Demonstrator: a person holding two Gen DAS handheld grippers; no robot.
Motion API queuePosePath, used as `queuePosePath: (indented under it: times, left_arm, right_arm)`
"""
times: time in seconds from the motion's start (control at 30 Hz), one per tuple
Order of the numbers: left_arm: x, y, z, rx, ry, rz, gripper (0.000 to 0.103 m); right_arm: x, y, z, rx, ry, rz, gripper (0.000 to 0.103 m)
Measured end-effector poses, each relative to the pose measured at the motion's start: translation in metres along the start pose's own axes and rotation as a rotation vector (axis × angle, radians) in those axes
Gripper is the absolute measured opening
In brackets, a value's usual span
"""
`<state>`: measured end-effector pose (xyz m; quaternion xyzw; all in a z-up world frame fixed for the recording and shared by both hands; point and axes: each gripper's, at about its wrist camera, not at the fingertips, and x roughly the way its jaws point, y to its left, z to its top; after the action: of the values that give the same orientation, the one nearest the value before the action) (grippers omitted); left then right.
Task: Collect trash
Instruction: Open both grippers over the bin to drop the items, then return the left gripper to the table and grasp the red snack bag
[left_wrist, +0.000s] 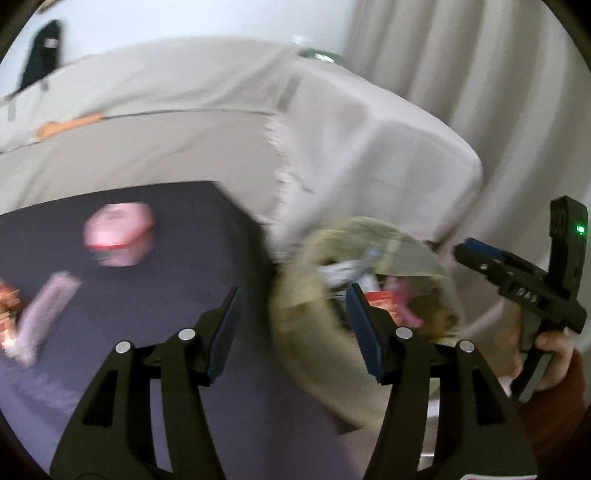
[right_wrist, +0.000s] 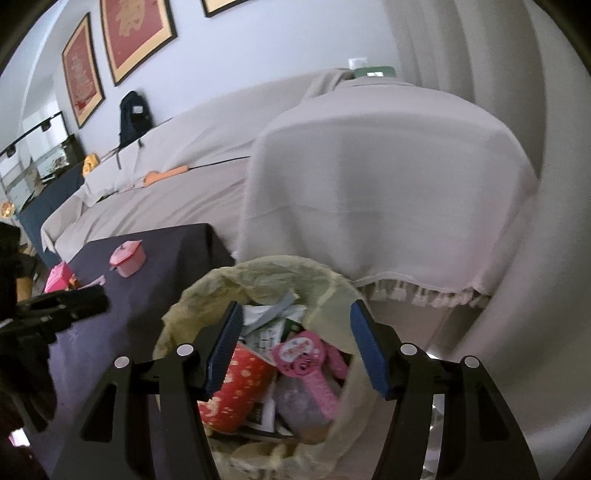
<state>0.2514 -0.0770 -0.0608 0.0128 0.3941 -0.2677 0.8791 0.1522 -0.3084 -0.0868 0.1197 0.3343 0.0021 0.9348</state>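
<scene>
The bin's mouth (right_wrist: 258, 280), ringed by a yellowish liner, lies open in the lower middle of the right wrist frame, yet it is crowded inside: a red paper cup (right_wrist: 231, 391), a pink toy (right_wrist: 299, 354) and paper wrappers (right_wrist: 269, 325) fill it nearly to the rim. Just above it, a draped armchair (right_wrist: 388, 192) closes the way. In the left wrist frame, the dark table (left_wrist: 177, 295) has bare cloth in the lower middle; a pink box (left_wrist: 118, 236) stands upper left, and a pale wrapper (left_wrist: 44, 314) lies at the left edge.
</scene>
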Motion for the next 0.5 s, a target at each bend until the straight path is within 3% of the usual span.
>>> queuePosePath:
  times: [0.33, 0.5]
  left_arm:
    - [-0.101, 0.155, -0.026, -0.280, -0.168, 0.285, 0.055]
    - [-0.119, 0.213, -0.044, -0.413, -0.176, 0.362, 0.055]
  right_arm:
    - [0.010, 0.077, 0.009, -0.098, -0.010, 0.130, 0.058]
    - [0.016, 0.130, 0.011, -0.170, -0.020, 0.163, 0.057]
